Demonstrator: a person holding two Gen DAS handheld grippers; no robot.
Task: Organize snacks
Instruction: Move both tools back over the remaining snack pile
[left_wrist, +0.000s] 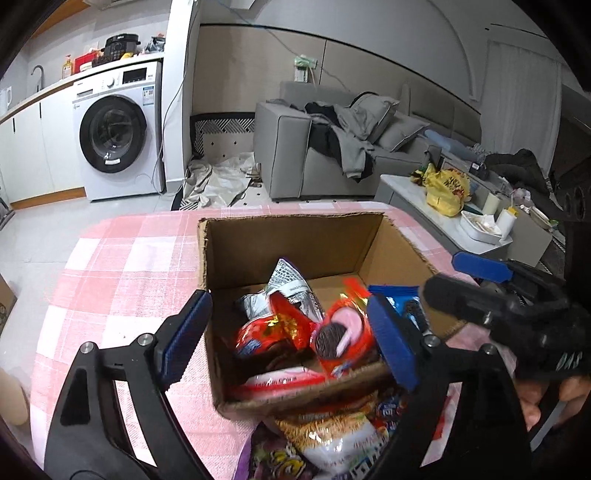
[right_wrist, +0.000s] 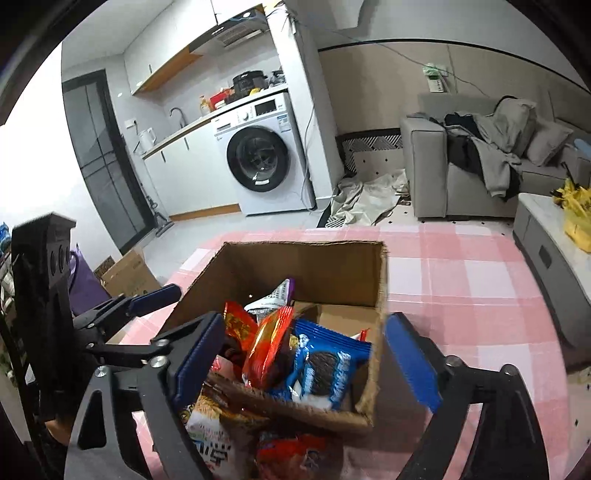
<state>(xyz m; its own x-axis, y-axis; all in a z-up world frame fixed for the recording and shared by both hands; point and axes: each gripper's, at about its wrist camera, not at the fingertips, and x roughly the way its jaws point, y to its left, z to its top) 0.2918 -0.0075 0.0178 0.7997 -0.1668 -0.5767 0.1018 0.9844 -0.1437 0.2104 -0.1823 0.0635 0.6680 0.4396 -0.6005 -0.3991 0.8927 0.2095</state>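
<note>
Open cardboard box (left_wrist: 295, 236) on the pink-checked counter (left_wrist: 122, 266), set toward its far edge, flaps gone, near wall ragged. Inside, a heap of snack packs: a red cookie pack (left_wrist: 341, 334) with a dark sandwich cookie printed on it, leaning against a second red pack (left_wrist: 258, 338); a silver-and-purple pack (left_wrist: 291, 288) standing up behind them; a blue cookie pack (right_wrist: 325, 365) against the box's right-hand side, tilted on edge. More snacks outside the box, lying on the counter against its near wall – a white-and-orange bag (left_wrist: 332, 439), a purple pack (left_wrist: 273, 461) at the near edge, a red pack (right_wrist: 295, 458) beside them.

Left claw (left_wrist: 288, 343) released, jaws spread wide and gripping nothing – one blue pad (left_wrist: 184, 339) outside the box's left wall, the other over the near right corner, above the red cookie pack. Right claw (right_wrist: 306, 362) likewise released and empty, jaws straddling the box's near right corner: left pad (right_wrist: 199, 358) just over the near wall, right pad outside the right wall. Cannot tell whether any pad touches cardboard. Each claw visible in the other's view, close alongside.

Beyond the counter, a white washing machine (left_wrist: 118, 136), a grey sofa (left_wrist: 332, 155) draped with clothes, and a low table bearing a yellow bag (left_wrist: 447, 192).
</note>
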